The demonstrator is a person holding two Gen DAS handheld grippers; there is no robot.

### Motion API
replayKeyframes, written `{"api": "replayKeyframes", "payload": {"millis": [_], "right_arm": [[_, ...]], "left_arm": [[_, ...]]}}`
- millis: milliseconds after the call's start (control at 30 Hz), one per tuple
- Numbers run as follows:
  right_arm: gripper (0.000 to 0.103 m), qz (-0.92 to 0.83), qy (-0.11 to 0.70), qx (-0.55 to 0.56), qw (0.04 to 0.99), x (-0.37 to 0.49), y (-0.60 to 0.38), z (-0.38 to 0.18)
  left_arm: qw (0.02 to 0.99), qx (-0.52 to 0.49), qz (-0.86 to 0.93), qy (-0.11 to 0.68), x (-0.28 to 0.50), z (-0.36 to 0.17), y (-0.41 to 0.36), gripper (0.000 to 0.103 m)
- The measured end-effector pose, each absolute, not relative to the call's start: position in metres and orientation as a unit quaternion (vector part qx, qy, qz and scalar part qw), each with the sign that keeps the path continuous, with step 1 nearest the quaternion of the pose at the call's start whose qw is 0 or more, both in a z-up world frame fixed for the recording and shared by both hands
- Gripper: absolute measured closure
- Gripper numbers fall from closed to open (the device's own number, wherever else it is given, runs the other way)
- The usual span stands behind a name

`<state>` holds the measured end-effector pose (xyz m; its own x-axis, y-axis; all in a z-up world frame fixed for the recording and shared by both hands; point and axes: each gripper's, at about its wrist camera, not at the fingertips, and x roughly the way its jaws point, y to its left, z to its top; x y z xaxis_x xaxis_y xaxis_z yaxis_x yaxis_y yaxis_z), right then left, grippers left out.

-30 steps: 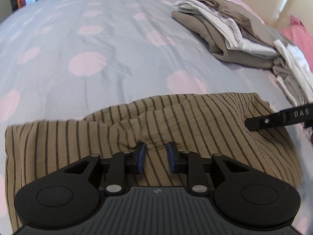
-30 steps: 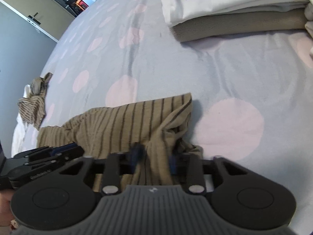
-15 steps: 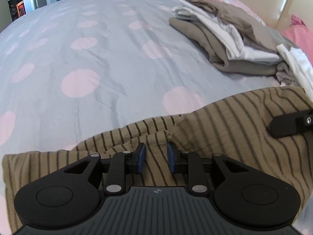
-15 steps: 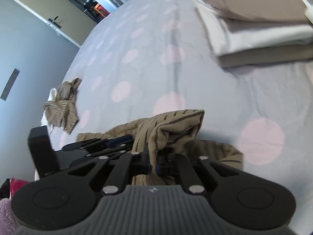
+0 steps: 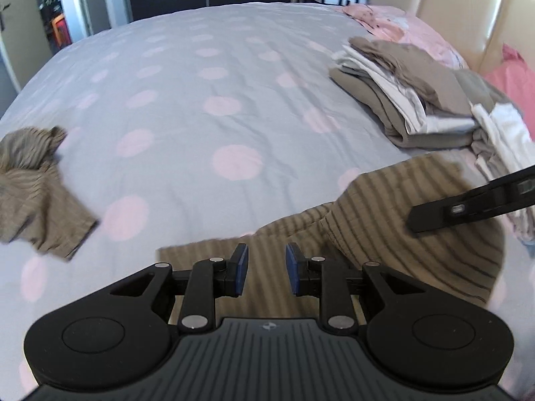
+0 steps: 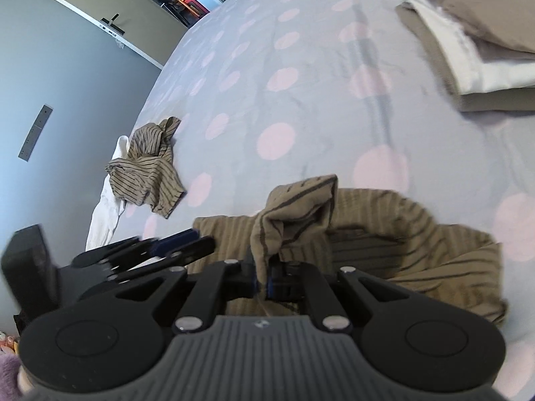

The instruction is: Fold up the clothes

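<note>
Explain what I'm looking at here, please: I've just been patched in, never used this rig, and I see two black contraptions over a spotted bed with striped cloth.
There is no robot arm. A person holds one hand-held gripper in each hand, and each picture comes from a fisheye camera on a gripper, looking forward along its two fingers.

In the left wrist view, the left gripper is open, its blue pads apart above the striped garment, holding nothing. The black bar entering from the right is the other gripper.

In the right wrist view, the right gripper is shut on a bunched fold of that garment, lifting it off the bedspread.

Also on the bed: a stack of folded clothes near the headboard, and a second crumpled striped garment still unfolded, lying partly on something white.
</note>
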<state>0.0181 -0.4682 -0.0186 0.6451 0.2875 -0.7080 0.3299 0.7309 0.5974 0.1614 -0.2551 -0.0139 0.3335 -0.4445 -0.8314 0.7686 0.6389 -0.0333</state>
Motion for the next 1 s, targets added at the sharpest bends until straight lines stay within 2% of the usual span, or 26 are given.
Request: {"api": "replayKeyframes", "payload": {"millis": [167, 467, 600, 700, 833, 1000], "right_arm": [[0.097, -0.030, 0.432, 0.344, 0.833, 0.048, -0.427, -0.021], [0.096, -0.032, 0.490, 0.286, 0.823, 0.095, -0.364, -0.055], [0.087, -0.034, 0.496, 0.273, 0.824, 0.097, -0.360, -0.054], [0.084, -0.040, 0.496, 0.259, 0.828, 0.094, -0.359, -0.049], [0.071, -0.050, 0.487, 0.233, 0.840, 0.087, -0.365, -0.038], [0.066, -0.061, 0.475, 0.234, 0.846, 0.069, -0.388, -0.025]], "left_arm": [[0.803, 0.200, -0.364, 0.429, 0.166, -0.002, -0.222, 0.081], [0.795, 0.196, -0.353, 0.452, 0.176, -0.018, -0.189, 0.081], [0.788, 0.169, -0.361, 0.469, 0.180, -0.024, -0.175, 0.081], [0.784, 0.150, -0.366, 0.479, 0.179, -0.026, -0.173, 0.081], [0.782, 0.148, -0.378, 0.473, 0.171, -0.023, -0.183, 0.081], [0.766, 0.122, -0.414, 0.477, 0.159, -0.023, -0.202, 0.080]]}}
